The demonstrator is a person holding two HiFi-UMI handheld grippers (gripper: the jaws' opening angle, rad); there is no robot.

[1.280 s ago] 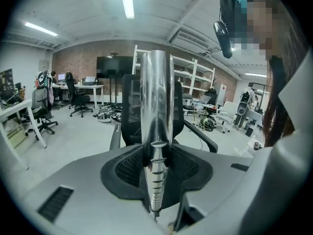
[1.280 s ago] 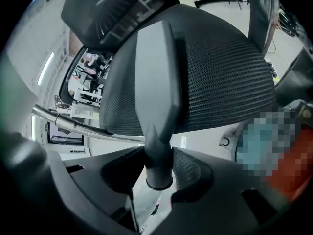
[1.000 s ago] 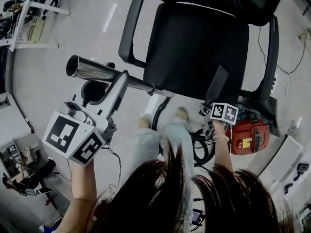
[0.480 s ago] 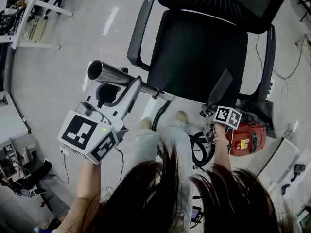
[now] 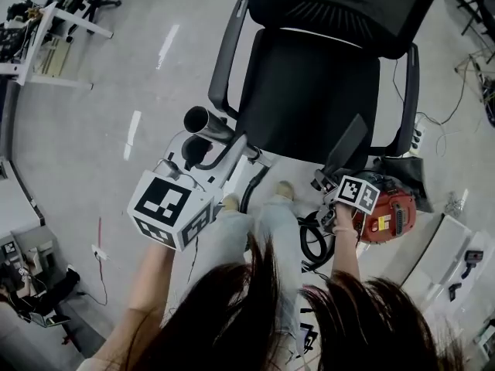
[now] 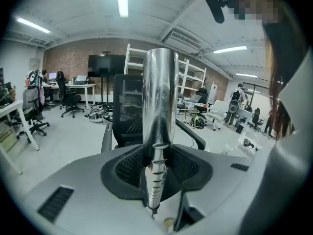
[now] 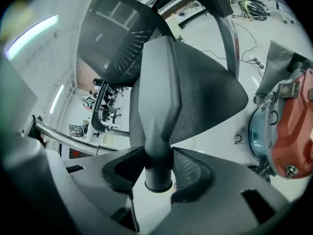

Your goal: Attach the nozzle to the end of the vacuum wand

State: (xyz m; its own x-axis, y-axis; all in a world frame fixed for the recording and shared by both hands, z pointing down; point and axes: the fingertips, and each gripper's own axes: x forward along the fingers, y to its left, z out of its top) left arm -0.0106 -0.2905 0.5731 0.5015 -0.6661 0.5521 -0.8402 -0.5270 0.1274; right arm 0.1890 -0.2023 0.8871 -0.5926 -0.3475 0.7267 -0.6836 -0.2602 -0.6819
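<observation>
Wand (image 5: 209, 124), clamped in the left hand-held gripper (image 5: 230, 147), opens up-left; nozzle (image 5: 346, 145), gripped by the right hand-held gripper (image 5: 326, 180), stands well apart rightward.

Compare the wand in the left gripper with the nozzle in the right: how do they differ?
The wand is a shiny metal tube; the nozzle is dark plastic, flattened toward its tip. In the head view the wand points up-left, the nozzle up-right. Both are clamped, wand in the left gripper, nozzle in the right gripper, not yet joined.
</observation>
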